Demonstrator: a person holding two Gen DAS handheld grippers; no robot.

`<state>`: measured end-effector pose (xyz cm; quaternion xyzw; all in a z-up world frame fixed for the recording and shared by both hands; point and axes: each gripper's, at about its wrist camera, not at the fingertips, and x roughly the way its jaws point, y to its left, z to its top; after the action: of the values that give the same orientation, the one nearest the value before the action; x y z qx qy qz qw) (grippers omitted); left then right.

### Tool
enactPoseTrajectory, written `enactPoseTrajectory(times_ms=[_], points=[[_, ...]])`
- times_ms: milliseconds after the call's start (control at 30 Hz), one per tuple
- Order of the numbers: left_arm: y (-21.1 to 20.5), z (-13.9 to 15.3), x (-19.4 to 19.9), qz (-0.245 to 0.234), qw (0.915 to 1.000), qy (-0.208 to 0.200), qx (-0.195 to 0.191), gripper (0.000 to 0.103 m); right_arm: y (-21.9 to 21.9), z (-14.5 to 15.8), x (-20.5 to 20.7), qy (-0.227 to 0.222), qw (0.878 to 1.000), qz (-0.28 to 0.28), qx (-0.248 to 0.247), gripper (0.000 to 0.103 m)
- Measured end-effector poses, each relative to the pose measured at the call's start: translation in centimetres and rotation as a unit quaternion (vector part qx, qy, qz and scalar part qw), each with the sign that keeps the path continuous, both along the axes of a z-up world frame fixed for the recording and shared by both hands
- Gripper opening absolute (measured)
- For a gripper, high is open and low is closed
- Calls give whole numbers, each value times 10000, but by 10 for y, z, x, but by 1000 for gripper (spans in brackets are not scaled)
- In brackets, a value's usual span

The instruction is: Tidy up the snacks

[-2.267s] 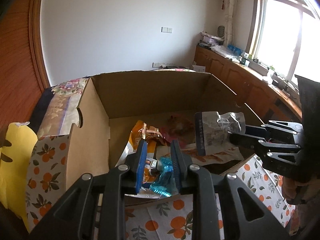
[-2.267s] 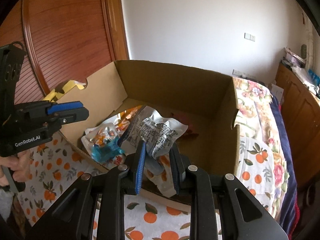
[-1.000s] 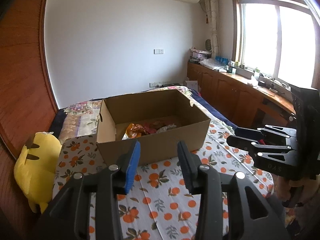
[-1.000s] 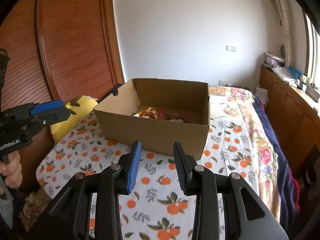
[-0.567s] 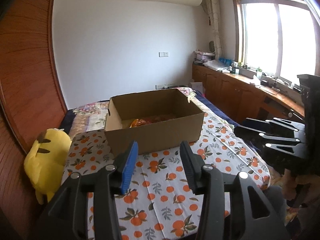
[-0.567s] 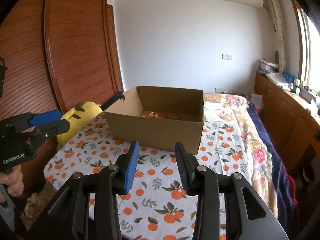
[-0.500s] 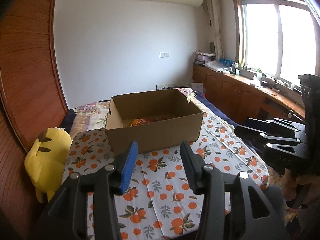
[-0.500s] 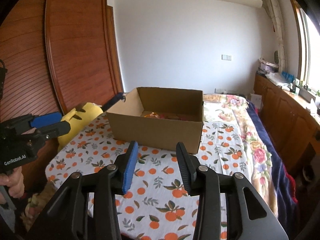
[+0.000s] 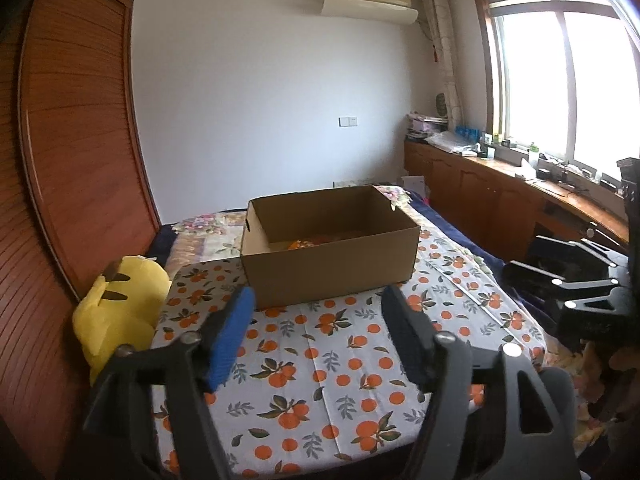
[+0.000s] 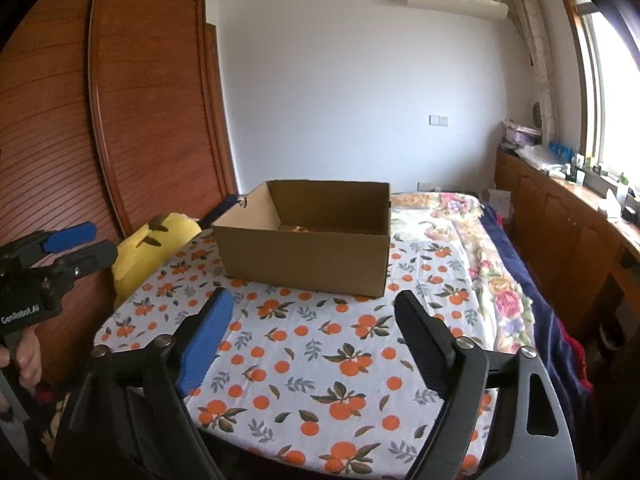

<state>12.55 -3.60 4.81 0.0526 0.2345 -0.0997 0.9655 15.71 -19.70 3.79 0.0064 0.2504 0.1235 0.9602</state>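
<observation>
We saw a bed covered with a white cloth printed with oranges and green leaves (image 9: 340, 364), its near edge rounding off just below our tools and its right edge dropping to a dark blue blanket (image 10: 532, 280). Most of that printed cloth lay bare between us and the open brown cardboard box (image 9: 332, 268), which sat toward the far middle of the cloth, apart from both tools. Inside it, low against the near wall, we could make out only a strip of the orange and red snack packets (image 9: 316, 242); their number was not clear.

To the left stood a reddish-brown slatted wooden wardrobe (image 10: 132, 120), and a yellow plush toy with black-tipped ears (image 9: 120, 312) leaned between it and the cloth's left edge. Along the right wall ran a low wooden cabinet counter (image 9: 500, 192) under a bright window (image 9: 568, 80), with a white air conditioner (image 9: 368, 0) high on the far wall.

Our black left gripper with one blue pad (image 9: 318, 304) hung over the near cloth, jaws spread wide and holding nothing. Our matching black right gripper (image 10: 314, 308) hovered alongside it, jaws likewise spread and empty.
</observation>
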Motion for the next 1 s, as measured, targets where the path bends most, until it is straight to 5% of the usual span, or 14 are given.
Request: enactPoseTrajectory(times_ms=[300, 467, 1000], points=[[5, -10, -16, 123, 9999, 63, 31, 70, -6, -3, -13, 1, 9999, -98, 82, 103], [8, -8, -28, 111, 9998, -111, -148, 102, -5, -9, -16, 63, 9999, -133, -17, 103], [3, -11, -63, 175, 9994, -269, -95, 103, -11, -14, -48, -93, 9987, -495, -121, 103]])
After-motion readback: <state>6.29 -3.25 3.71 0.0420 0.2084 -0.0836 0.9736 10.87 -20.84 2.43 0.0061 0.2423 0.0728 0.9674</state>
